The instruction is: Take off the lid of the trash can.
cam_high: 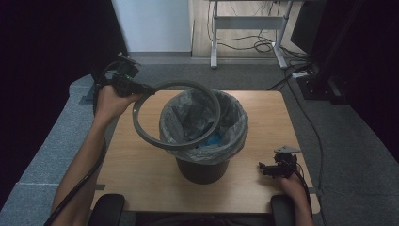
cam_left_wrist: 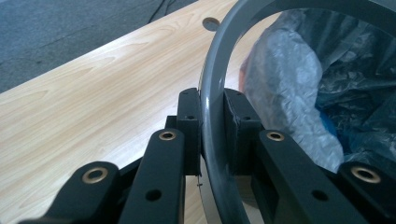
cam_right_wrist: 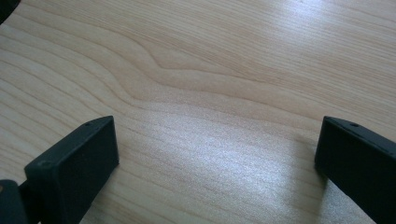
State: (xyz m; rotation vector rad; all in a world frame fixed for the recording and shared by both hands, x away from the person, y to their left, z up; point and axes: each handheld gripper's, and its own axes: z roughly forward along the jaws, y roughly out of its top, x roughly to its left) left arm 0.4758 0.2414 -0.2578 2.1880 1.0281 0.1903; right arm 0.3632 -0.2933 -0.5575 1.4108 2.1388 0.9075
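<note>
A: The fingers (cam_left_wrist: 189, 123) of the left gripper (cam_left_wrist: 212, 126) pinch the thin wall of the grey ring (cam_left_wrist: 212, 84), one black pad on each face. Where does that ring sit?

B: In the high view the grey ring (cam_high: 146, 129) is held up off the table (cam_high: 136, 174), tilted. Its near arc hangs to the left of the bin (cam_high: 202, 169), while its far arc lies over the bin's mouth. The left gripper (cam_high: 141, 89) grips it at the upper left edge.

A: And the bin itself?

B: A dark round bin at the middle of the wooden table, lined with a grey plastic bag (cam_high: 237, 127) folded out over the rim. Something blue (cam_high: 211, 140) shows inside.

A: The right gripper (cam_high: 266, 168)?

B: It rests low at the table's near right corner, well apart from the bin. In the right gripper view its fingers (cam_right_wrist: 74, 168) stand spread wide, with bare wood grain between them.
</note>
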